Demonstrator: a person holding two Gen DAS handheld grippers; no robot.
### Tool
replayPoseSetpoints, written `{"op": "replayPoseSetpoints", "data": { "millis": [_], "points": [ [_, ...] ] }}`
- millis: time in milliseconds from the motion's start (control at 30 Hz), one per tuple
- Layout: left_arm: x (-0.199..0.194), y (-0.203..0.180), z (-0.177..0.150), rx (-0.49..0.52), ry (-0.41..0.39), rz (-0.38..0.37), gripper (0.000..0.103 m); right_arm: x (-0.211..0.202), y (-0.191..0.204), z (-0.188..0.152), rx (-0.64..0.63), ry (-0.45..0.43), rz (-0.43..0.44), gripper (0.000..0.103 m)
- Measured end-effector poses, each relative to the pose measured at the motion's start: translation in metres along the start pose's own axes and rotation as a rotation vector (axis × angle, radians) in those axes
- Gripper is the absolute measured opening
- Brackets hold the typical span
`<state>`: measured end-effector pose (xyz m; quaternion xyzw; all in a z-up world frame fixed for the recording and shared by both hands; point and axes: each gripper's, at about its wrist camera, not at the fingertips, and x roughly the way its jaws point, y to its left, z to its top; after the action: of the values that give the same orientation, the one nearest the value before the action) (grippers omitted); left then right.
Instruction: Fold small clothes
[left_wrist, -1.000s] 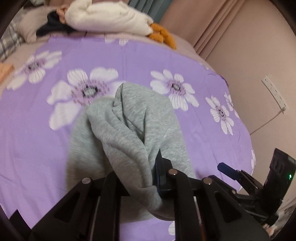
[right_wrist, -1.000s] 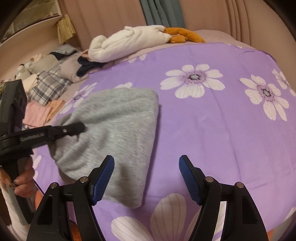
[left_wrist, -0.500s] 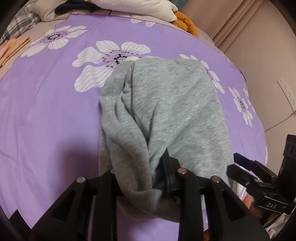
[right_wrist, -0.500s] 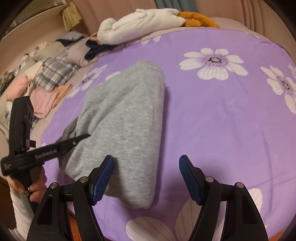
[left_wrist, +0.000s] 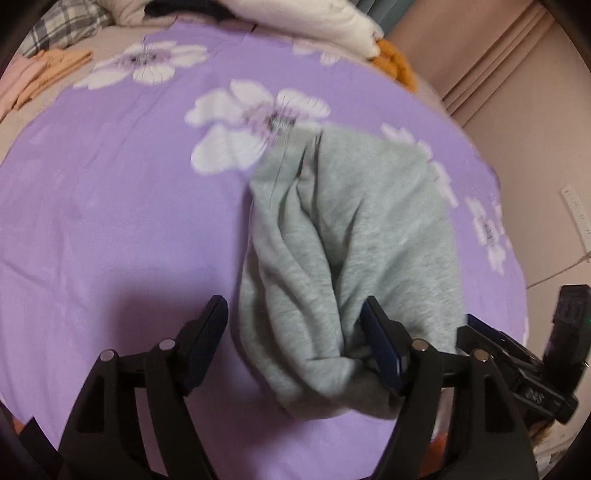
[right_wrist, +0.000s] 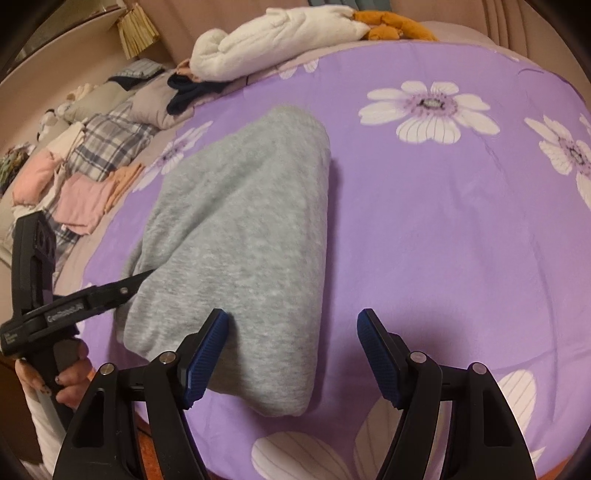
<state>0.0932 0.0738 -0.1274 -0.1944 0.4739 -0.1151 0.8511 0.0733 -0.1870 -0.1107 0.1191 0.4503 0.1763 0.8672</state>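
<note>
Grey fleece garment (right_wrist: 251, 236) lies folded at frame centre; your left gripper (left_wrist: 295, 343) and right gripper (right_wrist: 291, 354) gape wide, freeing it.

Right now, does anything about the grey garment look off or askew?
Yes. The grey garment lies on the purple sheet as a bunched roll, not a flat fold: deep creases run along its left side, and its near end is crumpled between the open left claw. The right claw is open too.
</note>
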Motion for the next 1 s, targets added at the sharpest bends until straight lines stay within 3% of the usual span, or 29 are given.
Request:
{"op": "replayPoseSetpoints", "data": {
  "millis": [33,100,133,233,367,500,600,633,667,767,867,1000],
  "points": [
    [-0.005,-0.001,0.002,0.004,-0.017,-0.027,0.082,-0.004,-0.003,0.004,0.011,-0.019,0.008,0.074],
    [-0.012,-0.002,0.005,0.013,-0.045,-0.07,0.096,-0.006,-0.008,0.011,0.04,-0.043,0.032,0.088],
    [-0.011,-0.003,0.006,0.019,-0.05,-0.078,0.098,-0.006,-0.012,0.014,0.058,-0.049,0.047,0.089],
    [0.002,-0.006,0.008,0.03,-0.011,-0.074,0.099,0.005,-0.017,0.026,0.095,-0.043,0.098,0.089],
    [0.032,-0.008,-0.001,0.012,0.082,-0.127,0.099,0.033,-0.013,0.032,0.11,0.025,0.162,0.089],
    [0.043,-0.007,0.001,-0.014,0.097,-0.144,0.098,0.057,-0.005,0.034,0.111,0.084,0.199,0.089],
    [0.05,-0.009,0.006,-0.012,0.108,-0.152,0.086,0.067,-0.002,0.036,0.121,0.099,0.235,0.086],
    [0.051,-0.01,0.006,-0.012,0.113,-0.155,0.077,0.069,-0.003,0.037,0.127,0.101,0.246,0.083],
    [0.054,-0.013,0.008,-0.014,0.117,-0.156,0.065,0.073,-0.004,0.038,0.137,0.107,0.26,0.077],
    [0.052,-0.022,0.011,-0.004,0.11,-0.132,0.048,0.075,-0.007,0.038,0.15,0.111,0.282,0.059],
    [0.043,-0.041,0.015,0.036,0.072,-0.076,0.038,0.062,-0.004,0.039,0.126,0.081,0.285,0.038],
    [0.028,-0.066,0.024,0.085,0.0,-0.047,0.036,0.04,0.004,0.048,0.071,0.016,0.249,0.033]
  ]
}}
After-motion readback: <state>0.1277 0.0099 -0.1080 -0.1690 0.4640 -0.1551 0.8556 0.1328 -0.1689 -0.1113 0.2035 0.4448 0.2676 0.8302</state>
